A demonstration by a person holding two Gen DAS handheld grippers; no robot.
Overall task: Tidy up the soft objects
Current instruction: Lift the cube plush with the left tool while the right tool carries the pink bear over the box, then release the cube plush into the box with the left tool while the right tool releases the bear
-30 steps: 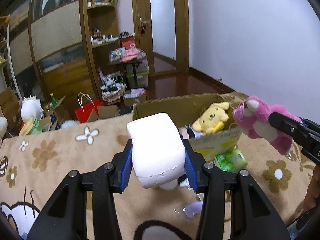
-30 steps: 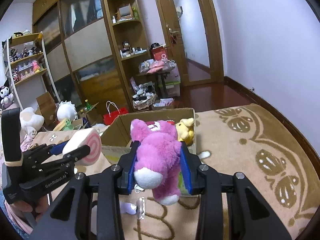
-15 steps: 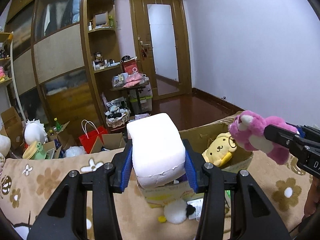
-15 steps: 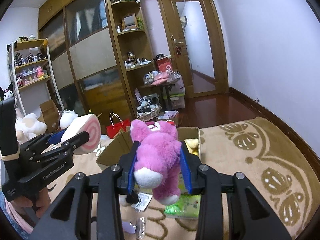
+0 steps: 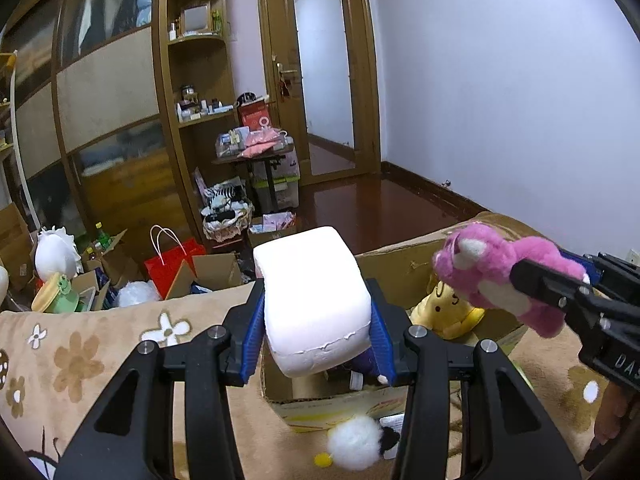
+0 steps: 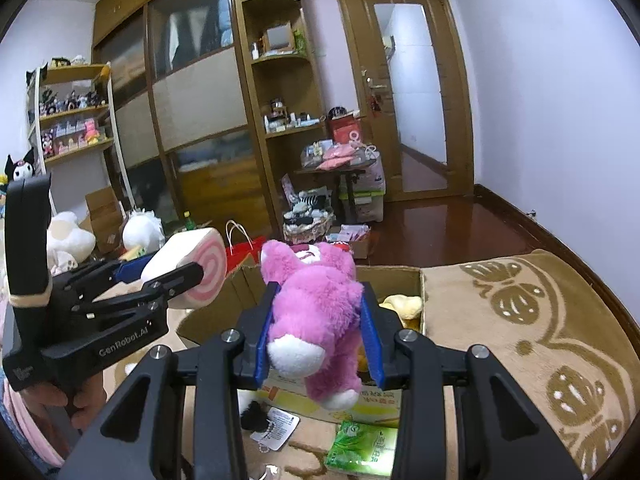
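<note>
Between the blue pads of the left gripper a white roll-cake plush is clamped, its sides pressed in by the jaws; from the right wrist view its pink swirl end is seen facing forward. The right gripper is closed on a pink bear plush, which is squeezed at the waist with its white muzzle and feet hanging toward the camera.

Both toys are held in the air, over or just short of the near edge of an open cardboard box that stands on a patterned beige blanket. Inside the box a yellow dog plush is already lying, so the sorting is judged to be partly done. The step in hand is read as the carry of two toys to the box.

For the next move, each gripper would need to be brought clearly past the box wall and lowered a little before the jaws are released, so that the soft, light toys drop inside rather than catching on the flap. A white pom-pom toy and a green packet are left on the blanket in front of the box.
</note>
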